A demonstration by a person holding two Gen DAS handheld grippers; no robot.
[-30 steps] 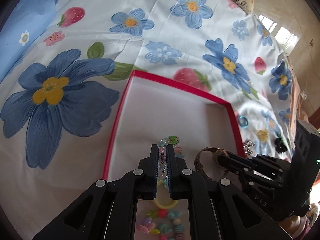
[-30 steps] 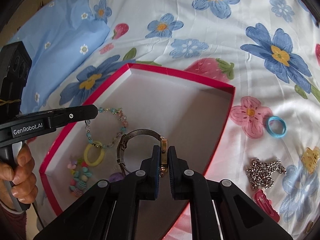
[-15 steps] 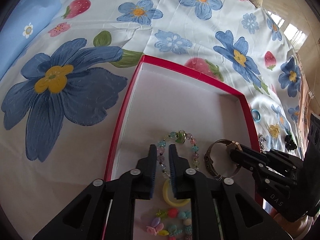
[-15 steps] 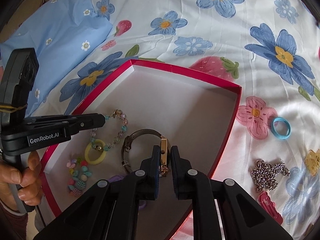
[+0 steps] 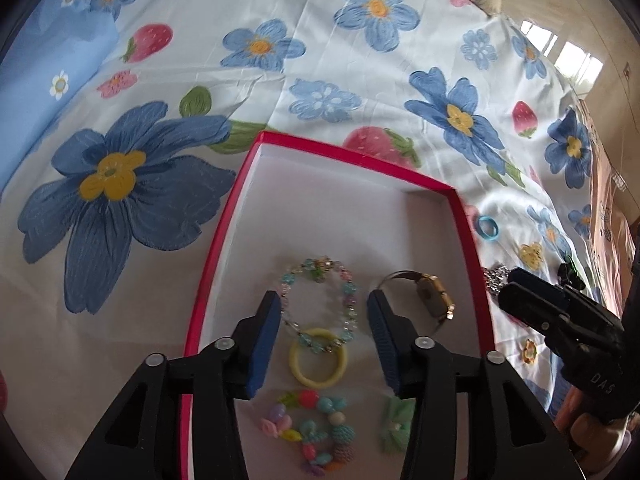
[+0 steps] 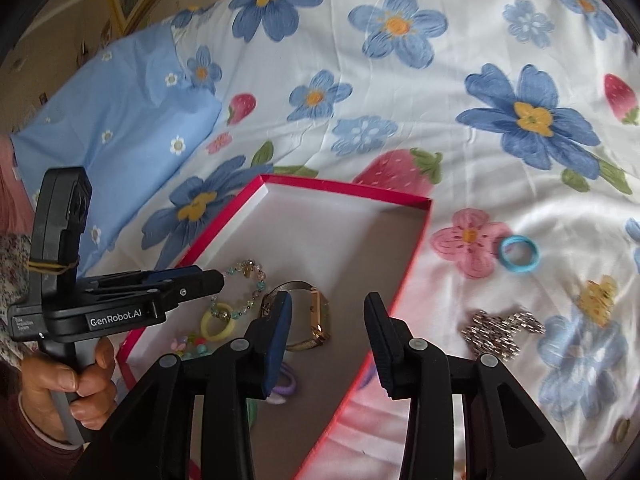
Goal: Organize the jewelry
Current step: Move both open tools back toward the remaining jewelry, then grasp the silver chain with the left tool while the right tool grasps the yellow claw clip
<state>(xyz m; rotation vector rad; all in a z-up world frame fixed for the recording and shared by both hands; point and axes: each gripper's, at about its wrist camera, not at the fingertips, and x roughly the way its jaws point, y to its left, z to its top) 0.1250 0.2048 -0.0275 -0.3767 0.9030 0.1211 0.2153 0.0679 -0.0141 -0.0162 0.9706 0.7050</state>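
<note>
Both tongs stand released: the left tongs (image 5: 322,320) above the beaded bracelet (image 5: 318,300), the right tongs (image 6: 326,320) beside the watch (image 6: 304,316), both lying low in the red box (image 6: 416,248). Next, probably, steer right toward the silver chain (image 6: 502,330) at frame right, closing squarely on its bunched links.

White bedsheet (image 5: 304,92): blue flowers with yellow centres, red strawberries, pink blossoms. Shallow cardboard box (image 5: 216,240): red rim, white inside. Pastel beaded bracelet (image 5: 316,296): aqua, pink, green. Pale yellow hair ring (image 5: 318,360). Gold-cased wristwatch (image 6: 316,312). Light blue ring (image 6: 519,254). Silver metal chain (image 6: 500,330). Plain blue pillow (image 6: 112,128), white daisies.
</note>
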